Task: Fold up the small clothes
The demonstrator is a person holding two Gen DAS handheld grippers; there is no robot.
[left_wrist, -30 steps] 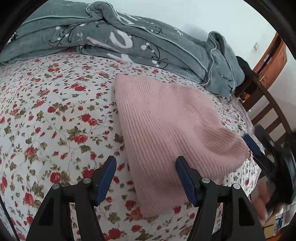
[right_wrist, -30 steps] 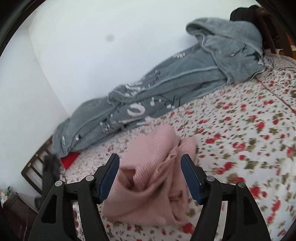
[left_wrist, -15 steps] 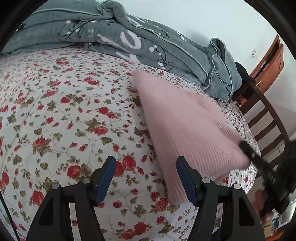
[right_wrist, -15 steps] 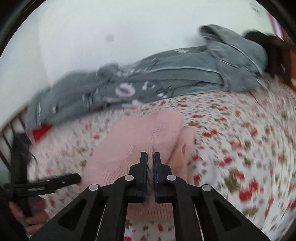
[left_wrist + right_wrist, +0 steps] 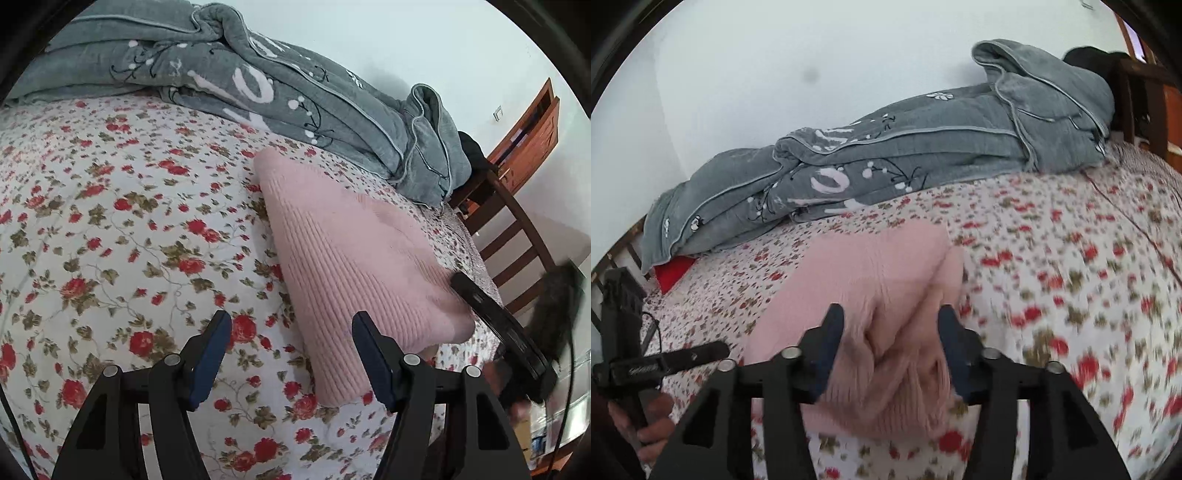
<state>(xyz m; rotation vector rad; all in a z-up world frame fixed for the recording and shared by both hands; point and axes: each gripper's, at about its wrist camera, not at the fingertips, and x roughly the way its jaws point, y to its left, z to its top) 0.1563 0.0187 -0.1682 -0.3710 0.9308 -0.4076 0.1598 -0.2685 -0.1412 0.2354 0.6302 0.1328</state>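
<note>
A pink ribbed knit garment (image 5: 351, 251) lies folded on the floral bedsheet (image 5: 110, 221). My left gripper (image 5: 291, 319) hovers open just above the sheet at the garment's near left edge, its right finger over the knit, nothing gripped. In the right wrist view the garment (image 5: 879, 266) bunches into folds at its near end. My right gripper (image 5: 890, 314) straddles that bunch, its jaws opening with the cloth between them and the pads not pressing. The right gripper's finger (image 5: 495, 321) also shows at the garment's far corner in the left wrist view.
A rumpled grey blanket (image 5: 258, 92) runs along the wall behind the garment. A dark wooden bed frame (image 5: 517, 236) and an orange-brown door (image 5: 528, 140) stand past the bed's end. A red item (image 5: 674, 275) peeks from under the blanket (image 5: 923, 147). A hand (image 5: 653, 417) holds the left gripper.
The right gripper's jaws went from apart to shut and now stand apart again around the bunched knit. The left gripper slid left, so most of the garment now lies to its right.
</note>
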